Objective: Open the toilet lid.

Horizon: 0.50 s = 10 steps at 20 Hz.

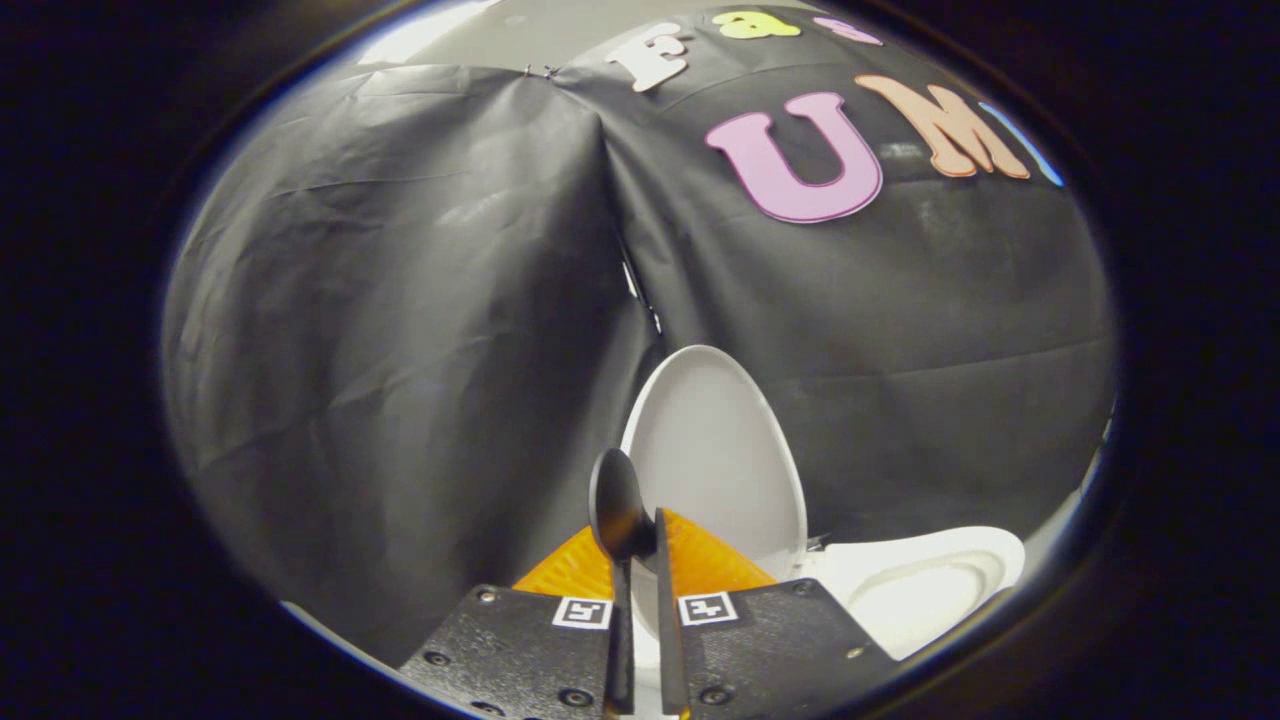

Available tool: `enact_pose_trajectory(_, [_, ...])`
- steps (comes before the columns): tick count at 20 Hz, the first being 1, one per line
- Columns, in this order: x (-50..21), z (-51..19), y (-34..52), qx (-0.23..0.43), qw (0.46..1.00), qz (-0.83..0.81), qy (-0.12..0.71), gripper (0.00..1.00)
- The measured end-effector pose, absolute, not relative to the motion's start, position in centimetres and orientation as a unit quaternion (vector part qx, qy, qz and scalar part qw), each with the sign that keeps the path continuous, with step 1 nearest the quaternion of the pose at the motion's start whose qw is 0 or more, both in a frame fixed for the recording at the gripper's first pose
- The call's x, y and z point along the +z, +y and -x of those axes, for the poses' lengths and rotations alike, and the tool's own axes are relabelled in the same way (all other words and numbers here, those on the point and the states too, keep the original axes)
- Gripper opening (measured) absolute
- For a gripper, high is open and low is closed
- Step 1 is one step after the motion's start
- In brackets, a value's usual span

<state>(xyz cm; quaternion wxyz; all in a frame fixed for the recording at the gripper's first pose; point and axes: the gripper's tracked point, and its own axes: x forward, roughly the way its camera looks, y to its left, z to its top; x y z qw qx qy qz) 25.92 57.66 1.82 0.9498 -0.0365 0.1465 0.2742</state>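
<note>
Gripper (640, 545): fingers drawn close together, only a narrow slit between them. A black spoon (617, 510) stands in that slit, bowl up above the fingertips, handle running down between the fingers. It looks pinched there, but I cannot confirm that both fingers press on it, so the grasp is uncertain.

Toilet lid (715, 450): white oval, standing nearly upright just beyond the fingertips and slightly to their right, its inner face turned toward the tongs. It leans back toward the black cloth wall (400, 300). The toilet seat and bowl rim (925, 585) lie lower down, to the right of the fingers.

Judgement: lid already appears raised; the task looks essentially done, with at most a check that it rests stable.

Handling notes (judged):
- Lid appears to be rigid moulded plastic, smooth and glossy, so likely slippery on a flat face.
- Moderately light; pivots on a hinge at its base, hidden here.
- Best purchase is the free rim farthest from the hinge, pinched across its thin edge or hooked from beneath.
- If released before resting, it may fall and slam.
</note>
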Motion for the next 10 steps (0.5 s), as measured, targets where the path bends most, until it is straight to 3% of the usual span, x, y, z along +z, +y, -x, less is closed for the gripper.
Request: enact_pose_trajectory(10, [0.3, -26.1, 60.2, 0.285, 0.946, 0.053, 0.148, 0.11])
